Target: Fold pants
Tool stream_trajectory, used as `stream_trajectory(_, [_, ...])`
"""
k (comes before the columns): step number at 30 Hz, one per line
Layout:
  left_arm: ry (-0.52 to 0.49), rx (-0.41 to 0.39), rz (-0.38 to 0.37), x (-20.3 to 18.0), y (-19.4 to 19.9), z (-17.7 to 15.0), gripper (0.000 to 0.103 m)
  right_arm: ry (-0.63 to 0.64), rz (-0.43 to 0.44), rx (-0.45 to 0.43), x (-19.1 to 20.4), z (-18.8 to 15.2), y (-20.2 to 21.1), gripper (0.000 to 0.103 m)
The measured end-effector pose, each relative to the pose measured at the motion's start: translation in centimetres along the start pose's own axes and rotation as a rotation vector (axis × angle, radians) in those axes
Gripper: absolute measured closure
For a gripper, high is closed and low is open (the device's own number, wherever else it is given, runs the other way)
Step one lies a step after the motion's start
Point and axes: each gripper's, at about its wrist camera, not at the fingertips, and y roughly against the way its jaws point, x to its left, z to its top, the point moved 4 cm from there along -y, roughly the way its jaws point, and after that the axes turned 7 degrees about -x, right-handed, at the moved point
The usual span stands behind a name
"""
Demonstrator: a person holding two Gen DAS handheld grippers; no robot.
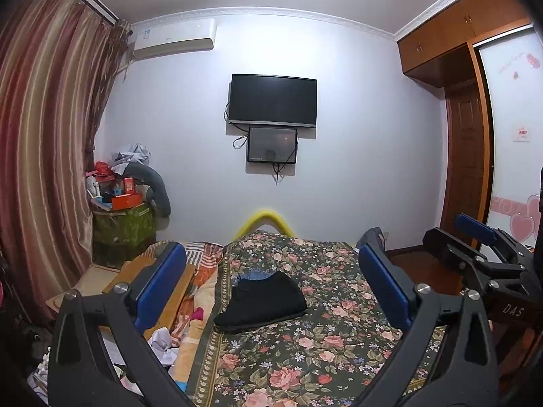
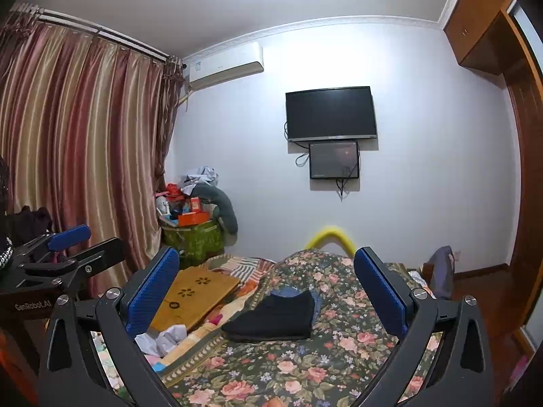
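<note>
Black pants lie folded in a compact bundle on the floral bedspread, resting partly on a blue garment that shows behind them. I hold my left gripper above the bed with its blue pads spread wide and nothing between them, and my right gripper is released in the same way, also empty. A wooden board lies on the bed at the left side, well apart from the pants.

Black pants, folded into a compact bundle, flat on the floral bedspread, untouched.
</note>
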Motion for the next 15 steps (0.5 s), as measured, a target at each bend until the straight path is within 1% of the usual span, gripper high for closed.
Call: stream_trajectory(15, [-0.004, 0.013, -0.016, -0.42, -0.42, -0.50, 0.000, -0.016, -0.005, 0.005, -0.31, 0.08, 0.12, 0.000])
